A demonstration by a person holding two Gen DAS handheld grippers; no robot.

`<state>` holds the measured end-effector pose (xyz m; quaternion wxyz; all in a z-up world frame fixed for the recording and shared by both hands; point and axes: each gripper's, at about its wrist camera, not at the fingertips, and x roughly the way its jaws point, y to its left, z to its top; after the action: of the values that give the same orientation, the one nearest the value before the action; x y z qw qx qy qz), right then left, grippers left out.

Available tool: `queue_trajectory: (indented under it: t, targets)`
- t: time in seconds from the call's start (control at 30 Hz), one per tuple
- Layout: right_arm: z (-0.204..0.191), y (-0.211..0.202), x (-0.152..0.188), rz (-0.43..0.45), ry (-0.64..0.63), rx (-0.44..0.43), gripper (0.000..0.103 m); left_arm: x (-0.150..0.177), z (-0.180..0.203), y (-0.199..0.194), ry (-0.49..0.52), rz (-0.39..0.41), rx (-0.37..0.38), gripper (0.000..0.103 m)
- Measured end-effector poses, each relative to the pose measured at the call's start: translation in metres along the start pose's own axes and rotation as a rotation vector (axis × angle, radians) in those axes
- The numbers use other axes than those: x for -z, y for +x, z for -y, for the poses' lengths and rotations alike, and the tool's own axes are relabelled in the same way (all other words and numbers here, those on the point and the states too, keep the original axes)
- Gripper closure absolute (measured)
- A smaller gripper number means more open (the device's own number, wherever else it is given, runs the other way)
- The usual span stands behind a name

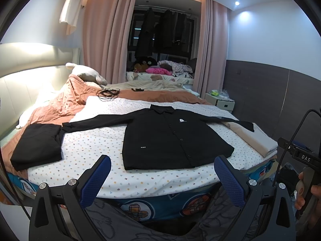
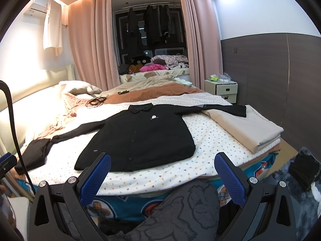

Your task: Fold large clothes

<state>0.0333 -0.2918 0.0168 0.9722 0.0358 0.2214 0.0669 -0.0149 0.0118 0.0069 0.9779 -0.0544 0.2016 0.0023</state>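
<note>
black shirt [image 1: 172,138] lies spread flat on bed [image 1: 96,146]; left tool [image 1: 162,177] open.

Home bedroom: bed [image 1: 140,180], curtains [image 1: 104,40].

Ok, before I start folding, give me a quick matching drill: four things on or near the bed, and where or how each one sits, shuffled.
Things:
1. black shirt
2. beige folded cloth
3. black cable
4. nightstand

Places or states:
A. coiled on the orange blanket, behind the shirt
B. on the floor past the bed's far right corner
C. spread flat, buttoned, sleeves out to both sides
D. stacked at the bed's right edge, under one sleeve end

Pairs: 1-C, 2-D, 3-A, 4-B
</note>
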Motion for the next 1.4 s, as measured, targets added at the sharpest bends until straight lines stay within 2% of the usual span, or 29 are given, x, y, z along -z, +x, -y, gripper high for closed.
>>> queue_trajectory:
  t: [1.0, 1.4]
  targets:
    - [0.011, 0.008, 0.004, -0.016, 0.029, 0.013, 0.000, 0.004, 0.009, 0.004, 0.009, 0.004, 0.014, 0.000]
    - [0.003, 0.050, 0.001, -0.034, -0.012, 0.016, 0.000, -0.001, -0.015, 0.035, 0.000, 0.002, -0.022, 0.000]
